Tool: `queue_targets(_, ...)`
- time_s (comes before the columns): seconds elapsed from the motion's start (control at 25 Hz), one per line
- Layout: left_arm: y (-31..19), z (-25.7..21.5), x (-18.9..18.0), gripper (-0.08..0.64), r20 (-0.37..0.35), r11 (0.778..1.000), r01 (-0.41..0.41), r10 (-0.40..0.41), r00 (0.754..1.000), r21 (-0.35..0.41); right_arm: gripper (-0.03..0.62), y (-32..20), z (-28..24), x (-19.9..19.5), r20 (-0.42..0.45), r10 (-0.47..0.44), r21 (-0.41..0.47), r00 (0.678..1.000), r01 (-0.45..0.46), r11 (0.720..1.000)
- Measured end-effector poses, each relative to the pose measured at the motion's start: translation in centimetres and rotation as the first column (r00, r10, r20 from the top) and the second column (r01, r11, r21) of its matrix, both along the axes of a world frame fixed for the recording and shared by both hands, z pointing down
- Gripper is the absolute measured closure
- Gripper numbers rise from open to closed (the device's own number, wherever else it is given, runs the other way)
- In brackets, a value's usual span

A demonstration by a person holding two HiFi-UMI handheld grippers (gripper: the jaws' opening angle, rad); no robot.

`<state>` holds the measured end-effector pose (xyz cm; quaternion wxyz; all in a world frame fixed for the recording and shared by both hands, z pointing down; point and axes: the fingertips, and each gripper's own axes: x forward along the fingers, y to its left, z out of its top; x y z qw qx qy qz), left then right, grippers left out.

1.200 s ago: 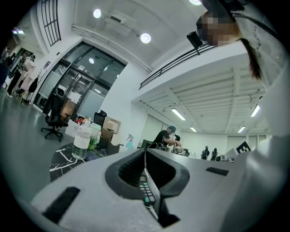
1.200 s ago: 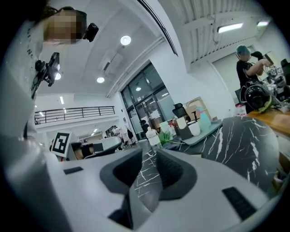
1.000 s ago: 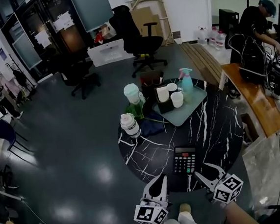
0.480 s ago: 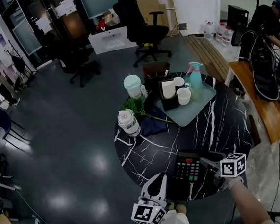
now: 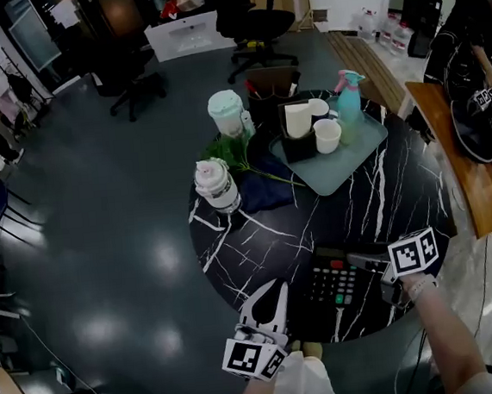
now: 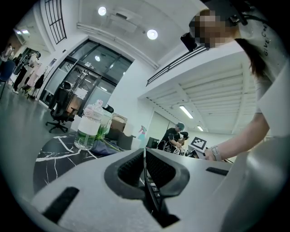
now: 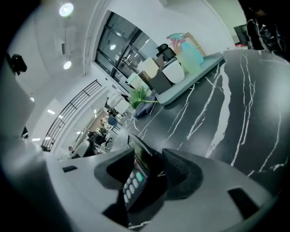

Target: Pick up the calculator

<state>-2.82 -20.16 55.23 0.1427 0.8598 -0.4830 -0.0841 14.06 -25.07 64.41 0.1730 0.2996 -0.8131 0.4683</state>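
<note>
No print can be read, not even on the calculator keys.

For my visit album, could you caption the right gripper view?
Open right gripper straddles the calculator on a black veined table, tray beyond.

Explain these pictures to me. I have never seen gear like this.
No robot here: a person holds a two-jaw gripper in each hand. One picture comes from a camera on the person's head, looking down; the other two come from cameras riding on the grippers. The round black table carries a calculator, a tray with cups and a spray bottle, and a lidded jar. The right gripper is open, with the calculator between its jaws, not yet squeezed. The left gripper has its jaws together, near the calculator.
</note>
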Motion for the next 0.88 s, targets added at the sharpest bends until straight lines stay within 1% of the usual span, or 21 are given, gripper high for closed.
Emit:
queue_targets(0.08,0.1,0.3,0.1,0.552,-0.009,1.0,-0.004,0.004,1.0,-0.003,0.407,0.3,0.5,-0.3,-0.003,-0.038,-0.05,0.999,0.038,0.998)
queue_targets(0.2,0.4,0.7,0.4,0.552,-0.018,1.0,-0.014,0.014,1.0,-0.014,0.409,0.6,0.9,-0.9,0.007,-0.1,-0.096,0.995,0.1,0.99)
queue_targets(0.24,0.6,0.9,0.5,0.552,-0.02,1.0,-0.017,0.017,1.0,-0.018,0.423,0.7,0.9,-1.0,0.013,-0.105,-0.106,0.994,0.106,0.989)
queue_targets(0.28,0.9,0.9,0.6,0.552,-0.023,1.0,-0.019,0.018,1.0,-0.022,0.457,0.7,0.9,-1.1,0.02,-0.108,-0.111,0.994,0.11,0.988)
queue_targets(0.36,1.2,1.1,0.5,0.552,-0.027,0.999,-0.019,0.018,0.999,-0.032,0.469,0.9,0.6,-1.2,0.044,-0.124,-0.101,0.991,0.128,0.987)
queue_targets(0.44,1.4,1.2,0.2,0.552,-0.032,0.999,-0.013,0.011,0.999,-0.043,0.495,1.1,0.1,-1.3,0.091,-0.142,-0.07,0.986,0.149,0.986)
queue_targets(0.52,1.5,1.1,-0.1,0.552,-0.032,0.999,-0.006,0.005,0.999,-0.047,0.523,1.7,-0.7,-1.7,0.174,-0.125,-0.056,0.977,0.137,0.989)
queue_targets(0.6,1.5,0.7,-0.5,0.552,-0.028,0.999,-0.001,0.0,1.0,-0.044,0.532,2.2,-1.3,-1.8,0.238,-0.092,-0.05,0.967,0.107,0.993)
queue_targets(0.72,1.5,-0.2,-0.9,0.552,-0.023,0.999,0.003,-0.004,1.0,-0.037,0.535,2.9,-2.2,-1.8,0.29,-0.066,-0.036,0.955,0.08,0.996)
queue_targets(0.88,1.4,-2.0,-0.8,0.552,-0.016,1.0,-0.004,0.004,1.0,-0.019,0.535,3.0,-5.0,-1.6,0.354,-0.017,-0.019,0.935,0.025,0.999)
